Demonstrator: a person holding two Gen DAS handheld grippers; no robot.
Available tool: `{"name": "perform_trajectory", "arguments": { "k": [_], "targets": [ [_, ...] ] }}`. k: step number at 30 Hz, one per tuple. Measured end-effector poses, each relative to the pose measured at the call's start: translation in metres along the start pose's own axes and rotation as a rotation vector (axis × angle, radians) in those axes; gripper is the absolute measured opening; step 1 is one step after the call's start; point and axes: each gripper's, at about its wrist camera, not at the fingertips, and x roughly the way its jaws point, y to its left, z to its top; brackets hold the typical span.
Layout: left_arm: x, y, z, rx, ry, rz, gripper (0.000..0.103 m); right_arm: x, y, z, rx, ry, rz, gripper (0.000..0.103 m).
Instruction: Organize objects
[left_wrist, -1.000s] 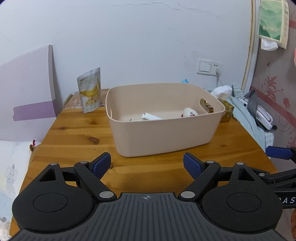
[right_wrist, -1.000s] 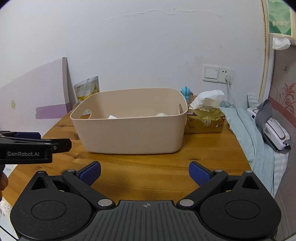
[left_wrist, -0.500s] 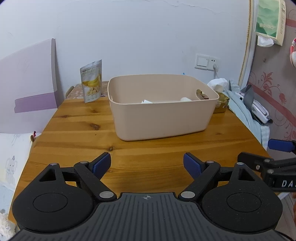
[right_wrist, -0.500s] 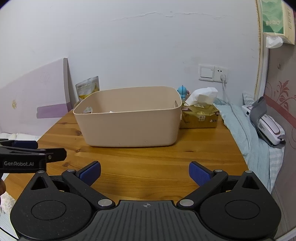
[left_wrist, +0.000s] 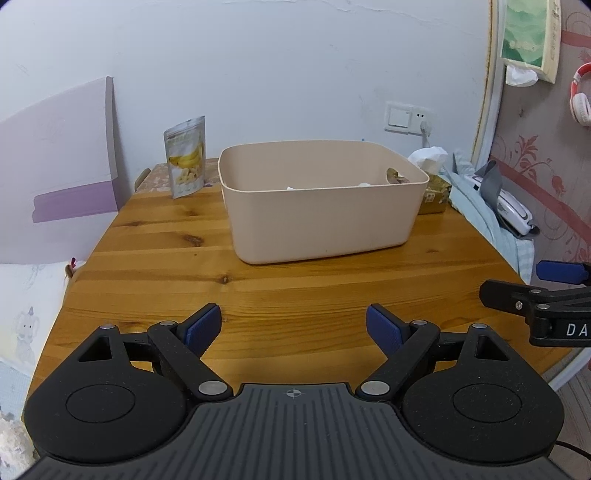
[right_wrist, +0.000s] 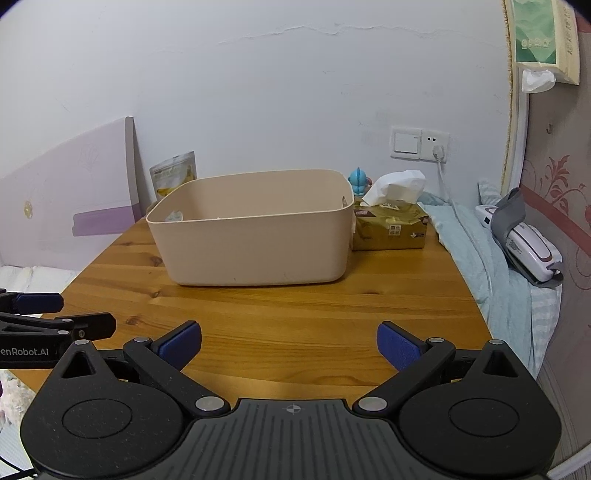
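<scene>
A beige plastic bin (left_wrist: 321, 218) stands on the wooden table (left_wrist: 184, 280); it also shows in the right wrist view (right_wrist: 255, 251). White items barely show above its rim. A banana-chip pouch (left_wrist: 185, 157) stands behind the bin's left side, also seen in the right wrist view (right_wrist: 173, 173). My left gripper (left_wrist: 294, 326) is open and empty over the table's near edge. My right gripper (right_wrist: 289, 345) is open and empty, also near the front edge. Each gripper appears at the side of the other's view.
A gold tissue box (right_wrist: 389, 229) sits right of the bin, with a small blue figurine (right_wrist: 360, 181) behind it. A light blue cloth (right_wrist: 480, 251) and a white device (right_wrist: 528, 247) lie at the right. A purple board (left_wrist: 70, 173) leans at the left.
Both grippers have pulled back from the bin toward the table's front edge. The bin looks smaller and farther. Both stay open and empty.
</scene>
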Motion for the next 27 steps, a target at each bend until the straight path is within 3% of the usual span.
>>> {"name": "perform_trajectory", "arguments": {
  "k": [27],
  "targets": [
    [-0.013, 0.003, -0.01, -0.03, 0.04, -0.008, 0.088, -0.011, -0.002, -0.006, -0.017, 0.043, -0.019, 0.103]
  ]
}}
